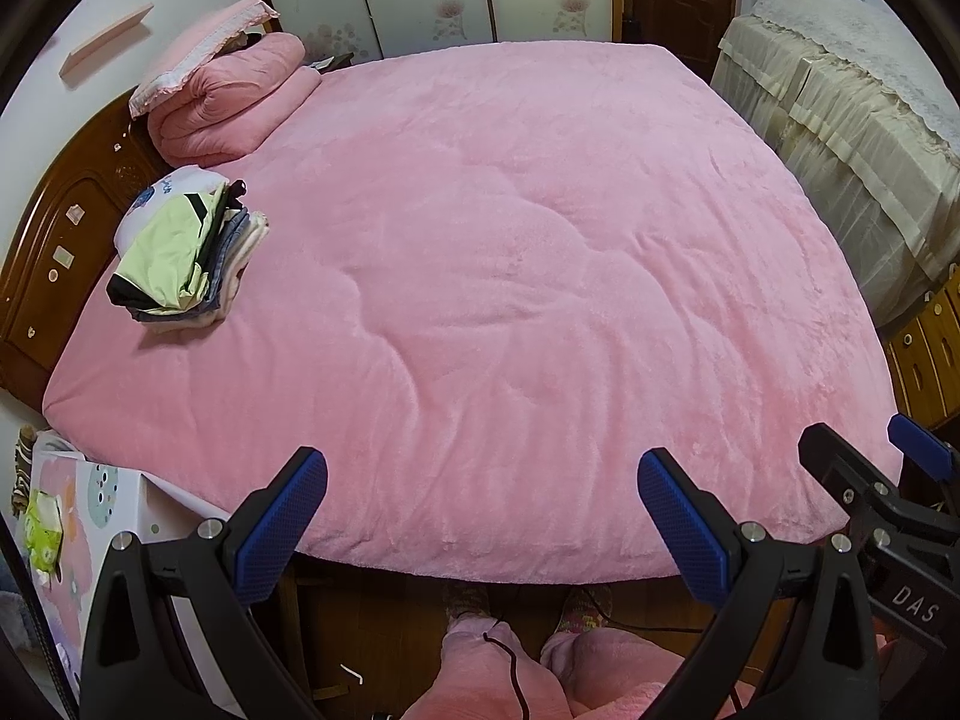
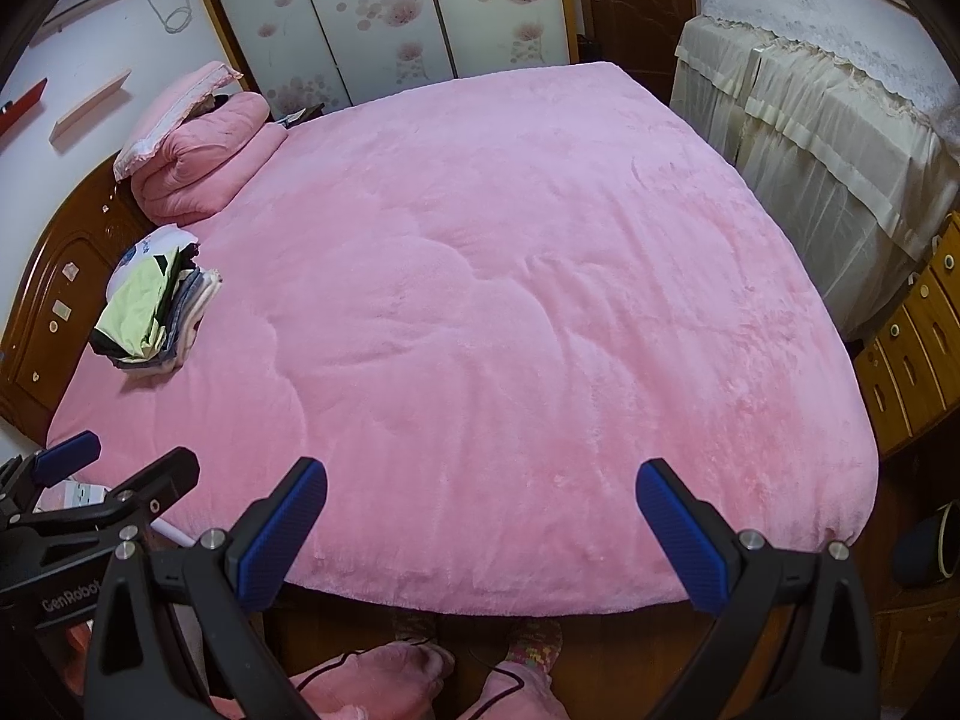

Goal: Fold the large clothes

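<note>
— What are your two grippers doing?

— My left gripper (image 1: 482, 516) hangs over the near edge of the bed (image 1: 510, 276), its blue-padded fingers (image 1: 282, 525) spread wide apart with nothing between them. My right gripper (image 2: 482, 525) is just beside it, jaws equally wide and empty. Each shows up at the edge of the other's camera.

— Any writing you can read?

— In the left wrist view the side of my right gripper reads "DAS". In the right wrist view the body of my left gripper (image 2: 90, 516) reads "GenRobot", the end cut off by my finger. The white item under the clothes has blue print, too small to read.

— Where are the clothes?

— A stack of folded clothes (image 1: 186, 252) sits on the pink blanket at the far left, near the wooden headboard (image 1: 66, 234); a pale green piece with dark trim lies on top, with grey and cream layers below it. Beyond it is a rolled pink quilt (image 1: 228, 102) with a pillow (image 1: 198, 45) on top. The rest of the blanket lies flat, with only shallow creases.

— And below you?

— Pink trouser legs (image 1: 504, 678) and patterned slippers on a wooden floor.
</note>
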A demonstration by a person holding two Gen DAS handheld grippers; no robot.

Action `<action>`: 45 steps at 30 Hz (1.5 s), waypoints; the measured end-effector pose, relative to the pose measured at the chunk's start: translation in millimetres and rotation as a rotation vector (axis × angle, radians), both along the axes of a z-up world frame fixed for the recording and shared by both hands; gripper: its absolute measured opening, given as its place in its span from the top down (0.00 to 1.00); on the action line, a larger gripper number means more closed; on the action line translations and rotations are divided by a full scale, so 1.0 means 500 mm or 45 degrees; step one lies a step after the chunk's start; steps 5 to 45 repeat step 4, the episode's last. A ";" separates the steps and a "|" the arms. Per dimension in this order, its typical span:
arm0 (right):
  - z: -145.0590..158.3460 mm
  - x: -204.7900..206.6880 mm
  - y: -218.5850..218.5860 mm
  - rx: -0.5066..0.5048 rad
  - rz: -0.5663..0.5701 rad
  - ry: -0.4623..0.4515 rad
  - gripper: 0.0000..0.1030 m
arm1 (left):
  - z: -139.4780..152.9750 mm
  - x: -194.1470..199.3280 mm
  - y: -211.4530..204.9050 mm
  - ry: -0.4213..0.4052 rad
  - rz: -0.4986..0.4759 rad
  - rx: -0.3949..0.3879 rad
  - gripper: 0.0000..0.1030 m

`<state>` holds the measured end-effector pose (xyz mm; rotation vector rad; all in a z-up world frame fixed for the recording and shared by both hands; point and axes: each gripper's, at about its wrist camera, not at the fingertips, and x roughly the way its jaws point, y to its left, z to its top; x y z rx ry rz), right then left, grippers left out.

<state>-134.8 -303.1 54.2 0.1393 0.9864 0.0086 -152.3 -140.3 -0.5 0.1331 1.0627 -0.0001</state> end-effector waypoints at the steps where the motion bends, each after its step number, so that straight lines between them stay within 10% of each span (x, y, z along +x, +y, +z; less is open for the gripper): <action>1: 0.000 0.001 -0.003 0.004 -0.003 0.000 0.00 | 0.001 -0.001 -0.002 -0.003 0.004 0.002 0.01; 45: -0.004 0.005 -0.018 0.023 -0.016 0.008 0.00 | 0.004 -0.004 -0.007 -0.010 0.013 0.002 0.01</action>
